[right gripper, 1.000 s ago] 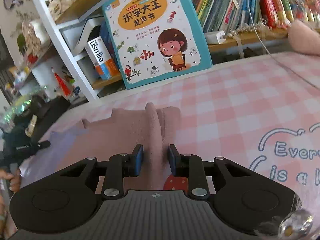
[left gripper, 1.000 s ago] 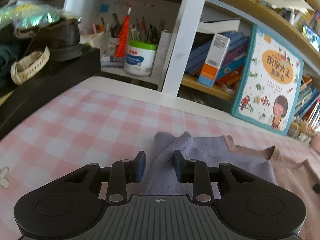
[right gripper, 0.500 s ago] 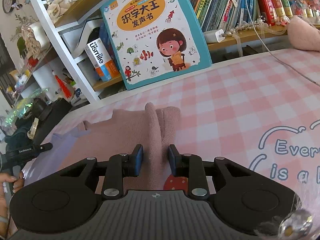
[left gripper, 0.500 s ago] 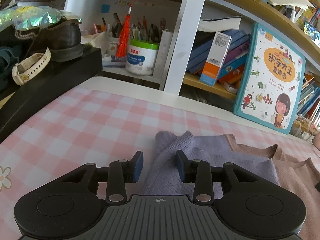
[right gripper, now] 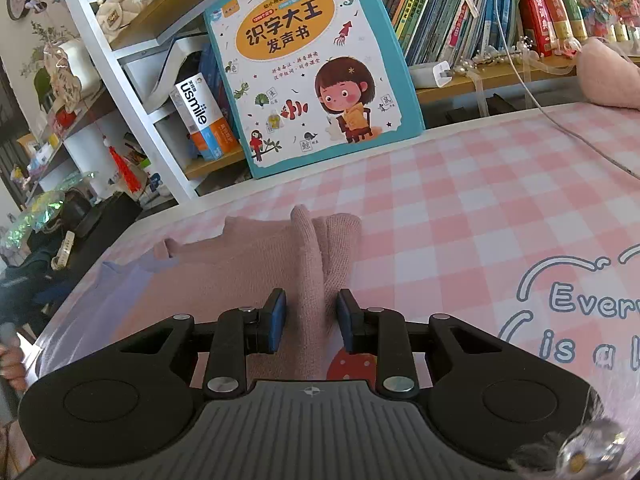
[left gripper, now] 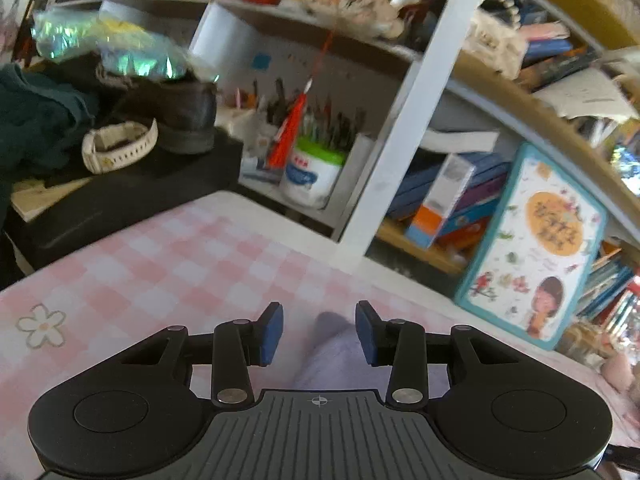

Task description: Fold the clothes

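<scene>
A: We have the left gripper over the pink checked tablecloth, and its jaws are opening. The lilac end of the garment lies between the blue pads, but neither pad touches it, so we hold nothing on this side.

B: On our right the right gripper has a raised ridge of the pink knit between its pads. The pads stand a little apart with the fold filling the gap; we read that as clamped on the knit.

A: For room, our left view shows bare cloth ahead and to the left, out to the table's white edge. A black box with a shoe on it borders the left side.

B: Our right view shows open checked cloth to the right of the knit, with printed lettering near us. A white cable crosses the far right corner. The picture book leans on the shelf just past the table's back edge.

A: Only your view shows the garment whole: pink half flat, lilac half toward the left edge. It also shows fingers at the left border.

B: Only yours shows the pen tub and the red tassel.
</scene>
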Demonstrator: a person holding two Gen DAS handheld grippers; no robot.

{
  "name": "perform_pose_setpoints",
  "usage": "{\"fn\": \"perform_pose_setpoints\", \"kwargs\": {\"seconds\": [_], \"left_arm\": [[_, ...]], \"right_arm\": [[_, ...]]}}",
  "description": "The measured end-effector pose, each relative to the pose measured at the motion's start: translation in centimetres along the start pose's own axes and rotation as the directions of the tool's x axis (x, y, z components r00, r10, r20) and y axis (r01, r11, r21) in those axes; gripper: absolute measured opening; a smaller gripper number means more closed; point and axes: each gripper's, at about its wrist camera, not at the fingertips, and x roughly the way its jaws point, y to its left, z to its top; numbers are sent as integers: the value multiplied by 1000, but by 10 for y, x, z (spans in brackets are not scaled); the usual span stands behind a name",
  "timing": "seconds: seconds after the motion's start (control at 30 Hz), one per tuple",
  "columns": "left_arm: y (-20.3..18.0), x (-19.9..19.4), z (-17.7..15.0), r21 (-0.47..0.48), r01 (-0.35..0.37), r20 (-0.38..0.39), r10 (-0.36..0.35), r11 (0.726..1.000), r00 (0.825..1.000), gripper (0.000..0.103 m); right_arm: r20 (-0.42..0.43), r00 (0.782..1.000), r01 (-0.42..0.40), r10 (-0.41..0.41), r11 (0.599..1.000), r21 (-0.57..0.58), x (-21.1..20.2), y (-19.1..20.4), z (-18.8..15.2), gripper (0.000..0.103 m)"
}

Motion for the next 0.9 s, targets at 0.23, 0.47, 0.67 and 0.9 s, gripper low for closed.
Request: {"fn": "perform_pose_setpoints", "kwargs": {"seconds": [0.23, 0.47, 0.67, 0.9], "left_arm": [[-17, -48, -19, 106, 4, -123, 9, 994, 992, 51], [7, -70, -36, -45, 6, -259, -17, 999, 966, 51], [20, -72, -40, -124, -18, -268, -16, 992, 963, 51], [31, -68, -41, -212, -45, -255, -11, 976, 967, 52]], "right_arm": [[-1, 1000, 3, -3, 1000, -12, 0, 1, 0, 28], [-1, 1000, 4, -4, 1000, -16, 0, 3, -1, 29], [-1, 1000, 2, -2, 1000, -13, 0, 3, 0, 29], [-1, 1000, -1, 1, 1000, -9, -1, 2, 0, 29]]}}
